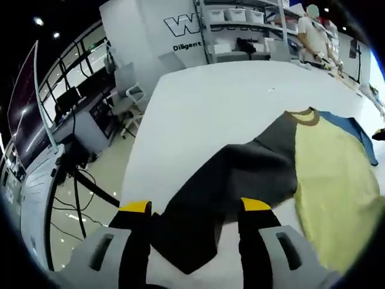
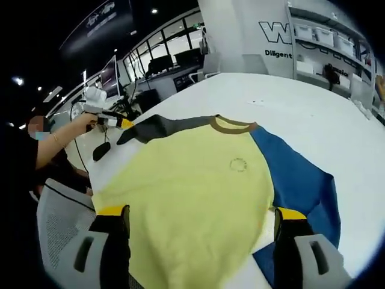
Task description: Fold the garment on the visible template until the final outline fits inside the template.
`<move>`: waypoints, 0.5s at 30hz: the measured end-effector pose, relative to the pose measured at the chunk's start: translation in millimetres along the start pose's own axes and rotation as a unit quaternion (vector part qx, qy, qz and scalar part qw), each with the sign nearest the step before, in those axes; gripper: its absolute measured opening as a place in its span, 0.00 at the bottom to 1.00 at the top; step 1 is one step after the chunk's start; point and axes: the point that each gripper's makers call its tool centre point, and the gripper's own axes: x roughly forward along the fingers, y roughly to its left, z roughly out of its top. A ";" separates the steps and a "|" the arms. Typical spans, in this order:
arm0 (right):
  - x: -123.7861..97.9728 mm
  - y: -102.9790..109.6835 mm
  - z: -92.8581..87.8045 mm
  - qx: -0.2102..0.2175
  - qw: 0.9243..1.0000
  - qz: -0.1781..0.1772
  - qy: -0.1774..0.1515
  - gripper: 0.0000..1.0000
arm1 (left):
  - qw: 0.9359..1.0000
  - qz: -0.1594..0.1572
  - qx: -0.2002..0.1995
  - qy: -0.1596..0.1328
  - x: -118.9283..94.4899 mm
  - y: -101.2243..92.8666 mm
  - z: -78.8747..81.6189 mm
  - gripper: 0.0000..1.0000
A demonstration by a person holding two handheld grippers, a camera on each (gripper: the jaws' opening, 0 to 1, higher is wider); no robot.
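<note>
The left gripper (image 1: 195, 208) has its fingers spread wide around the dark grey sleeve (image 1: 240, 174) without closing on it; the right gripper (image 2: 201, 214) hovers equally wide open over the hem, holding nothing. One garment (image 2: 198, 192) lies flat on the single white worktop (image 1: 204, 108): yellow body, one grey sleeve, one blue sleeve (image 2: 295, 180), brown collar (image 2: 231, 125). Around it stands a workshop with shelving (image 1: 240, 24) and desks with monitors. The right gripper view adds a person's hand (image 2: 84, 120) holding the other gripper at the grey sleeve's end; the left gripper view adds a person standing (image 1: 313, 36) by the shelves
</note>
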 end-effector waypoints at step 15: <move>-12.9 -30.5 -16.1 0.006 1.000 -0.027 0.000 0.97 | 0.997 -0.069 0.011 -0.033 -35.5 -48.6 1.4 0.99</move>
